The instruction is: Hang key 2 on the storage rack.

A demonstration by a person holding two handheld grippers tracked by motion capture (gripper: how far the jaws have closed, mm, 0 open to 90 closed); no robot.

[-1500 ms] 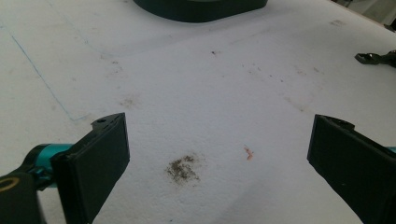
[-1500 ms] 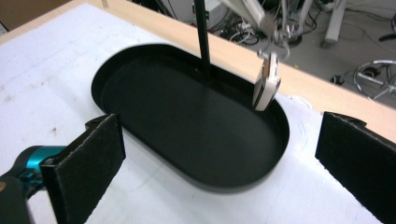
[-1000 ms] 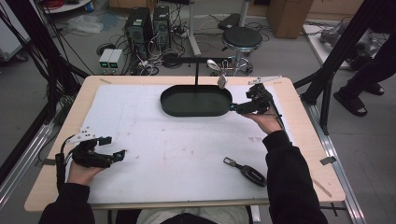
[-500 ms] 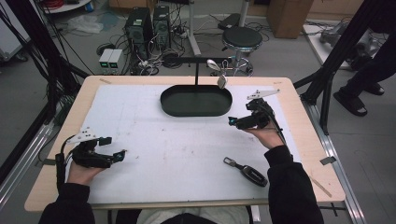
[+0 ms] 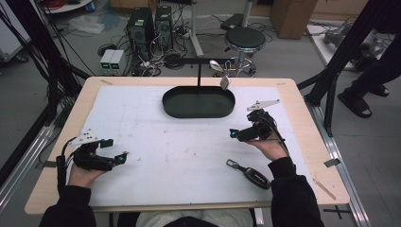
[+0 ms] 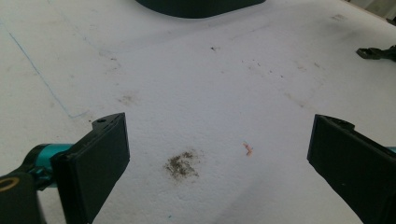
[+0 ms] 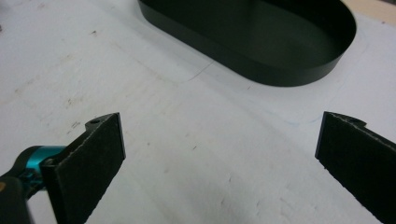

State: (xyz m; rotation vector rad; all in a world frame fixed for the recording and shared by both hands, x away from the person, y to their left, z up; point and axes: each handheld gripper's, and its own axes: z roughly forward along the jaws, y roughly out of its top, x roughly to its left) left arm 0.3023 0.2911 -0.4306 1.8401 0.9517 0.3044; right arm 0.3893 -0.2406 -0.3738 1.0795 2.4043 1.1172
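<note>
A black oval tray lies at the far middle of the white mat, and it looks empty. A black car key lies on the mat near the front right. My right gripper hovers open between tray and key, pointing left; in the right gripper view its jaws stand wide apart over bare mat, with the tray just ahead. My left gripper rests open at the front left, and its jaws frame a dirty smudge on the mat. The tray's edge is far ahead of it.
A thin black stand rises behind the tray, with silvery keys hanging from its bar. The white mat covers most of the wooden table. A small dark thing lies at the right edge of the left gripper view.
My right gripper has drawn back from the tray's right end toward the person and to the left, with its jaws open. The left gripper and the car key have not moved.
</note>
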